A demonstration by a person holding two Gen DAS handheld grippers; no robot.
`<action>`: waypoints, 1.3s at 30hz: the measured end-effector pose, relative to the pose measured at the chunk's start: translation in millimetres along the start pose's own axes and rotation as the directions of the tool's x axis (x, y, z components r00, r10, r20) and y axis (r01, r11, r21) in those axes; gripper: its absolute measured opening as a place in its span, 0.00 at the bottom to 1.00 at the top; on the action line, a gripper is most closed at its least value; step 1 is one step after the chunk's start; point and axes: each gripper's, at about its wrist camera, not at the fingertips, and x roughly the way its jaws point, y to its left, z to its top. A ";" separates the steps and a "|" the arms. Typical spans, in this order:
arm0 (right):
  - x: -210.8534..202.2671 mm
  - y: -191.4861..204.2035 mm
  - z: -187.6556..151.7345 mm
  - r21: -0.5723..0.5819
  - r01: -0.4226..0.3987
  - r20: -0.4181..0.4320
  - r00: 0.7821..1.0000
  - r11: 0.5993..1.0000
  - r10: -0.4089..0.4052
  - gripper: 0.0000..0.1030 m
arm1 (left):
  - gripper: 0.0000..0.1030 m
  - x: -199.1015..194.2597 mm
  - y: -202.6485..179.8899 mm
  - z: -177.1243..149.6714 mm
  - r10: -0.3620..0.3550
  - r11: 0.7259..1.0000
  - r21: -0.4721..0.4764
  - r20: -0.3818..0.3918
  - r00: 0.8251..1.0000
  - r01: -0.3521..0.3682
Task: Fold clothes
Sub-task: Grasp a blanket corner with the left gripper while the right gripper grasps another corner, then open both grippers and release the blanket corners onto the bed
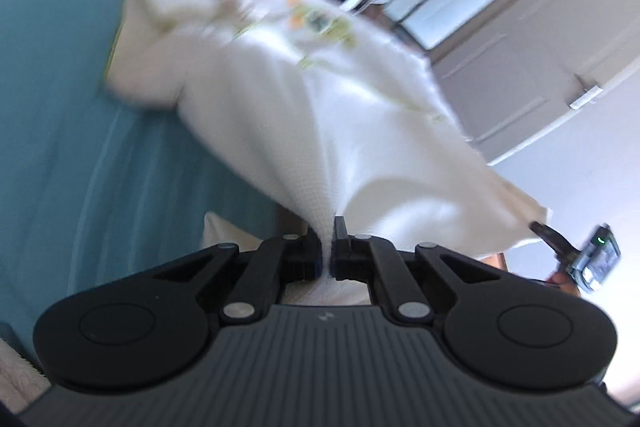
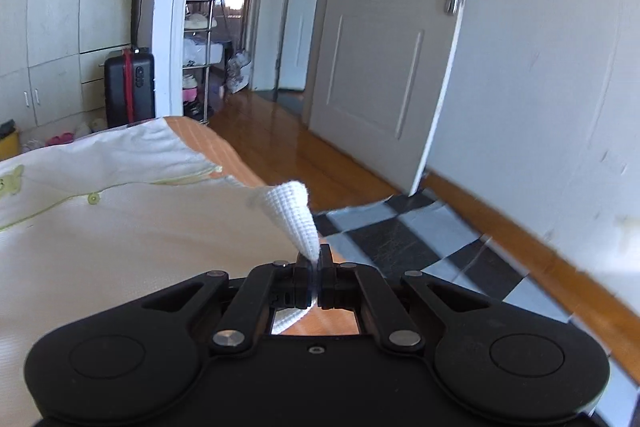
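Observation:
A white waffle-knit garment [image 1: 320,99] with a small green and orange print hangs stretched above a teal bed cover [image 1: 60,107]; the view is blurred. My left gripper [image 1: 328,251] is shut on a bunched edge of it. My right gripper [image 2: 316,267] is shut on another corner of the same garment [image 2: 120,227], whose green trim and button show at the left. The right gripper also shows in the left wrist view [image 1: 576,255], at the garment's far corner.
A white door [image 2: 384,39] stands open onto a wooden floor [image 2: 280,131]. A black and grey checked mat [image 2: 420,239] lies below. A black suitcase [image 2: 130,87] and white cupboards [image 2: 52,7] stand at the left. A metal shelf rack [image 2: 200,39] stands in the doorway.

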 end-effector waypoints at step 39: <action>-25.6 246.8 63.6 -0.149 -0.772 -0.299 0.631 0.618 0.716 0.55 | 0.62 107.5 52.1 198.1 0.203 0.963 0.170 0.041 0.978 -0.207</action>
